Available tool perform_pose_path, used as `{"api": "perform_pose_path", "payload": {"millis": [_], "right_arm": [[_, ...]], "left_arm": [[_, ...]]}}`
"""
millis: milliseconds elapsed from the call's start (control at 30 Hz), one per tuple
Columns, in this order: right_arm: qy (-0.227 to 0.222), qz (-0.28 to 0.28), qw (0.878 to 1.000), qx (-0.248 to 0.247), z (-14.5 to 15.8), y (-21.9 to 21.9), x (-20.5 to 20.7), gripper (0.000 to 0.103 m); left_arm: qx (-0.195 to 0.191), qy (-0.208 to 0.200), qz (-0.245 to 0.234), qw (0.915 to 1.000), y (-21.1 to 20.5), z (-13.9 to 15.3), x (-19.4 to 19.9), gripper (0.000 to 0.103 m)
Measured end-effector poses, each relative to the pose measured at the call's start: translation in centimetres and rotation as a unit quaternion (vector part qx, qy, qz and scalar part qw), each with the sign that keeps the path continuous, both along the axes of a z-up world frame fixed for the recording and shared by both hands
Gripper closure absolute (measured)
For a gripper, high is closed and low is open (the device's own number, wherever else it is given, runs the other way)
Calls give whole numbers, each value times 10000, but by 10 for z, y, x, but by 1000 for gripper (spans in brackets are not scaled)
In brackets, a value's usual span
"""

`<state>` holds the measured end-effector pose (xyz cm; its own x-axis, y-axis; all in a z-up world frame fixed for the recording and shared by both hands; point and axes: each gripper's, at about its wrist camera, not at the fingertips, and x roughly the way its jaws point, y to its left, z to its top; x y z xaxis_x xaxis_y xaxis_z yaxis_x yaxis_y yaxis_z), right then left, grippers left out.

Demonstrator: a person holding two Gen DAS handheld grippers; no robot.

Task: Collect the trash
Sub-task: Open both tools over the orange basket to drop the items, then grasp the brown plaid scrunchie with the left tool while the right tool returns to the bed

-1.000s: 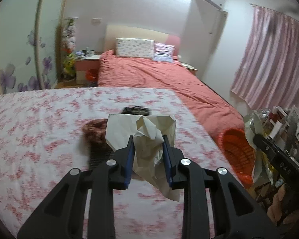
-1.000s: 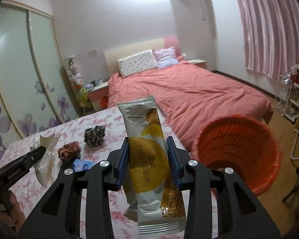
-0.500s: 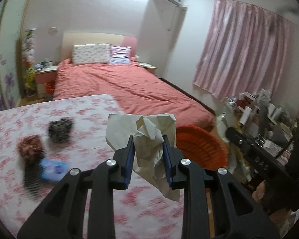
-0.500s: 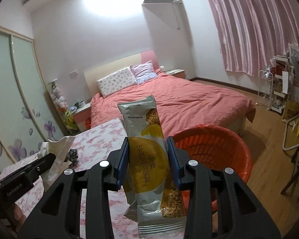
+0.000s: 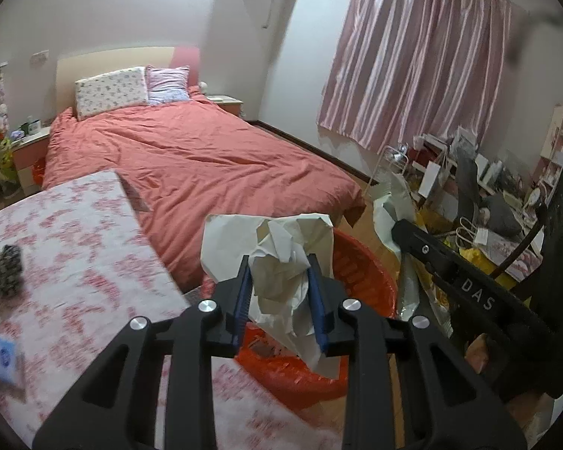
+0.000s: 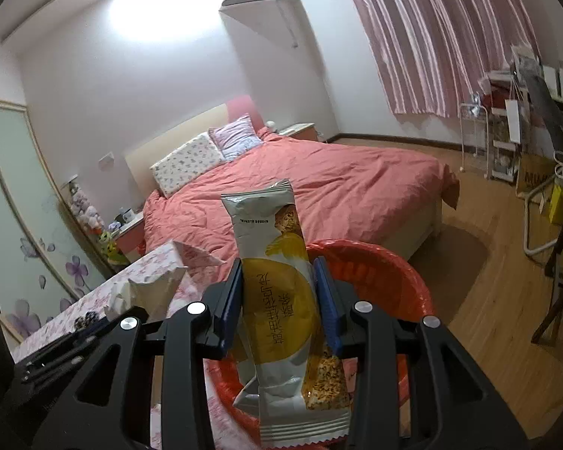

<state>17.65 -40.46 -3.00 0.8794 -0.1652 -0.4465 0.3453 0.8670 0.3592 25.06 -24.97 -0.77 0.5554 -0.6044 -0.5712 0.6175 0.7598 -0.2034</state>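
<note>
My left gripper (image 5: 279, 266) is shut on a crumpled white paper (image 5: 281, 255), held above the near rim of a red plastic basket (image 5: 360, 277) on the floor. My right gripper (image 6: 277, 270) is shut on a yellow and silver snack wrapper (image 6: 281, 300), which stands upright over the same red basket (image 6: 386, 270). In the left wrist view the right gripper's black body shows at the right; in the right wrist view the crumpled paper (image 6: 154, 292) shows at the left. Scraps lie at the basket's bottom.
A table with a pink floral cloth (image 5: 75, 243) lies to the left, with a dark patterned object (image 5: 5, 270) and a blue packet (image 5: 0, 360) on it. Beyond stands a bed with a red cover (image 5: 191, 157). Cluttered shelves and bags (image 5: 469, 187) fill the right side.
Both grippers swung right, off the floral table and toward the red basket, which now sits right under the held paper and wrapper. The table items slid to the left edge of view.
</note>
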Motion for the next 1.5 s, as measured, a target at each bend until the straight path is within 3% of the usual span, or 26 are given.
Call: {"api": "perform_pose_path", "payload": {"millis": [133,267,367,767,1033,1233,1467,1500], "right_arm": [[97,-65,9999,75,-11,-13,6,64],[288,-72,9993,227,-23,-24,15,51],[363,-45,9989,297,-26,-28,14,48],[599,-42,9982,-30,-22,-10,10,40],[788,185,9964,-231,-21,11,18,39],[926,494,9934,-472,-20,45,22,39],[1059,954,9886,-483,-23,78,30,38],[1069,1028,9878,-482,-23,83,32,38]], "left_arm": [[169,135,-17,9998,-26,-18,14,70],[338,354,149,9987,-31,-36,29,57],[411,433,251,9979,-25,-44,35,52],[859,220,872,9922,30,-52,34,37],[1052,131,1504,9829,102,-51,33,32],[1264,18,2249,9661,177,-49,35,30],[1316,174,3481,9280,285,-47,55,30],[1277,242,3541,9261,295,-47,58,30]]}}
